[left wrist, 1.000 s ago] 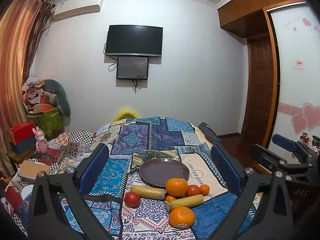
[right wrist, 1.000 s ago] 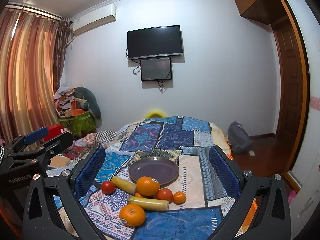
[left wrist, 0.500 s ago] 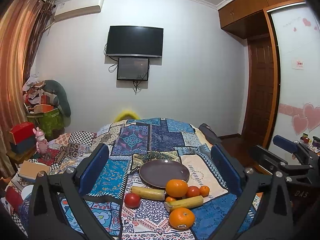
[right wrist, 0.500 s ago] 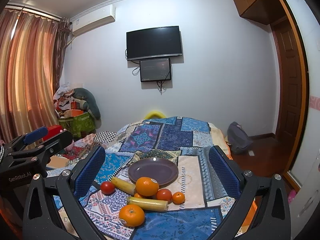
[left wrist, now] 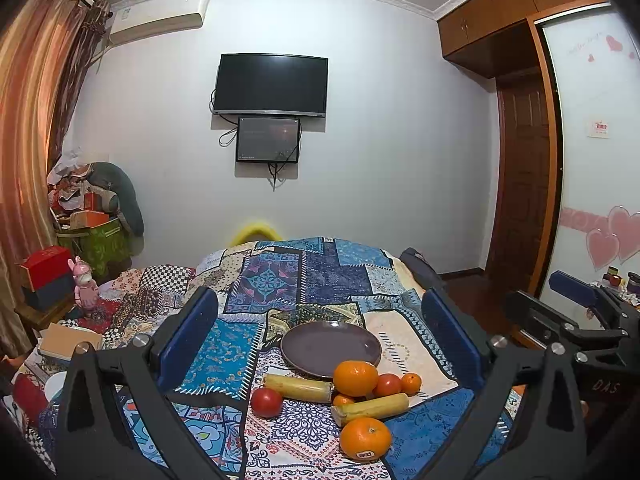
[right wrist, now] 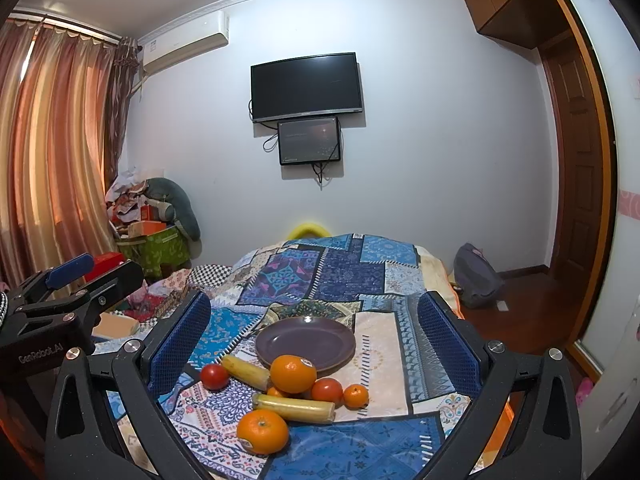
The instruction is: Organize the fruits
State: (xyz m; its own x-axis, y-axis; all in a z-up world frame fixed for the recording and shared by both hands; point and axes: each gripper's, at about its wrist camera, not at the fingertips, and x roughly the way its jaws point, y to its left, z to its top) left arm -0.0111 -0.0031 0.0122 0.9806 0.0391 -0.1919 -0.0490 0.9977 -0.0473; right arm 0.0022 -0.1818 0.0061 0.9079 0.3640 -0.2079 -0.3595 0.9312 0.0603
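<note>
Fruit [left wrist: 356, 378] lies beside an empty plate [left wrist: 330, 346] on the bed; both tools, left [left wrist: 320, 340] and right [right wrist: 314, 336], gape empty. Best grip the nearest orange [right wrist: 262, 431] squarely.

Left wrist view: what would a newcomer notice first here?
The bright fruit pile on the patchwork quilt, oranges, tomatoes and bananas, just in front of an empty purple plate. Behind, a black TV hangs on the white wall. Both grippers, left and right, are open and hold nothing.
</note>
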